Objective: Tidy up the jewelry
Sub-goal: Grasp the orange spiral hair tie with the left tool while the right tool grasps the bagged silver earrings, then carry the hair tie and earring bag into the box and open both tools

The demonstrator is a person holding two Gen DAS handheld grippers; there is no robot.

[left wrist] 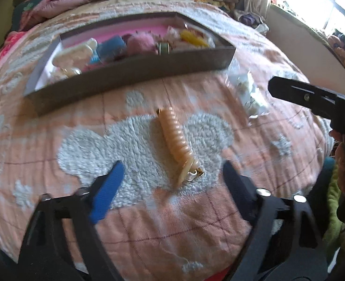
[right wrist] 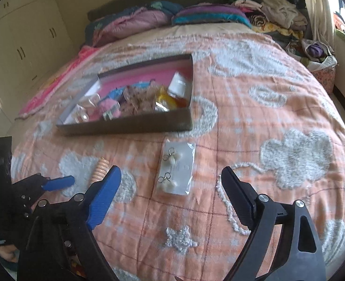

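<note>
A peach beaded bracelet stack with a gold clasp [left wrist: 176,144] lies on the bedspread, between and just ahead of my open left gripper [left wrist: 172,175]. It also shows in the right wrist view [right wrist: 101,169], partly hidden by a finger. A clear packet of earrings on a white card [right wrist: 176,168] lies ahead of my open, empty right gripper [right wrist: 172,178]; it also shows in the left wrist view [left wrist: 249,93]. A shallow dark box [left wrist: 130,72] [right wrist: 125,125] with a pink lining holds several jewelry items and pouches. The left gripper shows in the right view [right wrist: 60,183].
Everything lies on a peach bedspread with white tufted clouds [right wrist: 296,157]. Pillows and folded blankets [right wrist: 149,16] are piled at the head of the bed. Clothes [right wrist: 277,9] are heaped at the far right. Wardrobes [right wrist: 20,46] stand at the left.
</note>
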